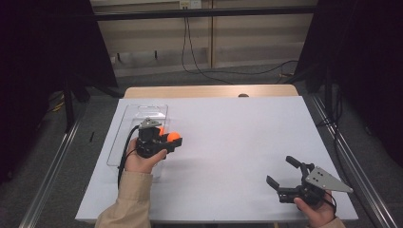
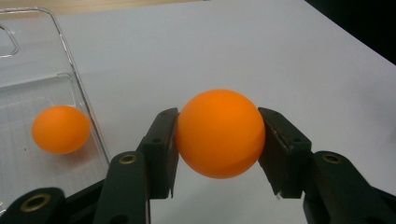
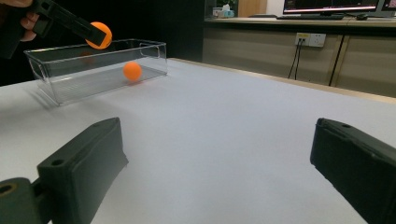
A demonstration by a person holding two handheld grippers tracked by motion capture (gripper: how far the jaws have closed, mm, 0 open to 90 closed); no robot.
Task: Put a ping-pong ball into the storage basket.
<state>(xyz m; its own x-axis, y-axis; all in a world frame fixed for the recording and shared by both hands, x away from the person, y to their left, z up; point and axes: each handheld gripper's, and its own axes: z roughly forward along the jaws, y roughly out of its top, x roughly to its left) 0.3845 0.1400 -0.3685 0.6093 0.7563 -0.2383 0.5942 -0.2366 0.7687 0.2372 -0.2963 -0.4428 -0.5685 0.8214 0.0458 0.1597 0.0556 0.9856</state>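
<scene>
A white-covered bench (image 1: pixel 237 142) is carrying a clear plastic bin (image 1: pixel 122 133), which is sitting flat at its left edge, an orange ball (image 2: pixel 60 129) lying inside.

- The ball (image 2: pixel 219 133) at the centre of the left gripper view is plain bright orange, between black tongs (image 2: pixel 218 154).
- A second ball (image 2: pixel 60 129), at left, is the same orange.
- The bin (image 2: pixel 74 88) around it is clear and colourless.
- The desk (image 1: pixel 228 142) is plain white, with a tan wood edge at the top.
- The sleeve (image 1: pixel 126 202) at lower left of the high view is beige.
</scene>
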